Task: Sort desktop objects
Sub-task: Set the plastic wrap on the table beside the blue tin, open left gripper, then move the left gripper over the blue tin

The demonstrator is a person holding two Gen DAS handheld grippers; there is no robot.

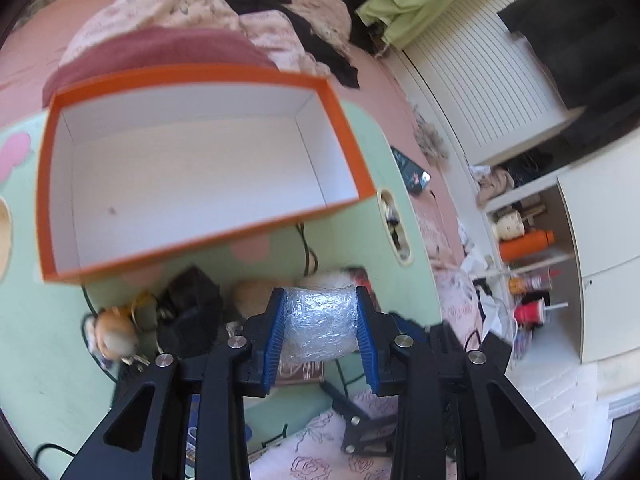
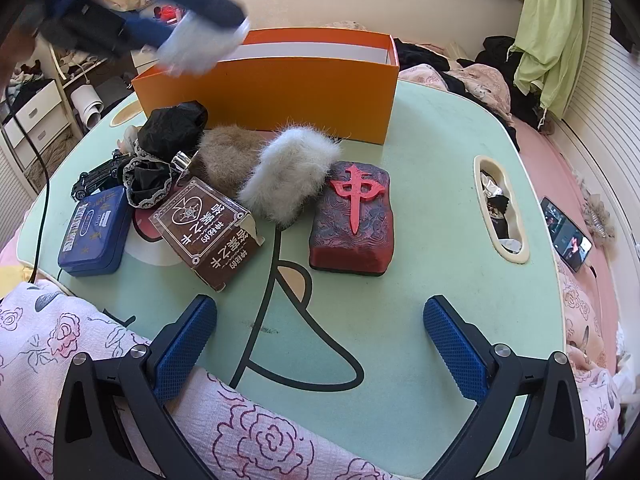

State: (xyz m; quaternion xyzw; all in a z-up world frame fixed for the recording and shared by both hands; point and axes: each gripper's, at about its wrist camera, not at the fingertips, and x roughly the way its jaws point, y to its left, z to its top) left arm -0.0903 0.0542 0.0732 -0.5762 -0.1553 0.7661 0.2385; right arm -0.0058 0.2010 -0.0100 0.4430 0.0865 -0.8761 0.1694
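My left gripper (image 1: 321, 292) is shut on a small bundle wrapped in clear crinkled plastic (image 1: 320, 328), held above the table just in front of the open, empty orange box (image 1: 340, 128). In the right wrist view that gripper is a dark blur with the whitish bundle (image 2: 200, 48) at the orange box's (image 2: 280, 96) left end. My right gripper (image 2: 320, 308) is open and empty over the green table (image 2: 440, 160). On the table lie a red mahjong-tile block (image 2: 352, 216), a grey fur piece (image 2: 284, 176), a brown fur piece (image 2: 228, 156), a brown printed carton (image 2: 208, 232) and a blue tin (image 2: 96, 232).
A black plastic bag (image 2: 172, 128), black lace (image 2: 148, 180) and a toy car (image 2: 96, 180) crowd the table's left. A handle slot (image 2: 500, 208) is at its right. A phone (image 2: 566, 234) lies on the pink bedding. Floral fabric covers the near edge.
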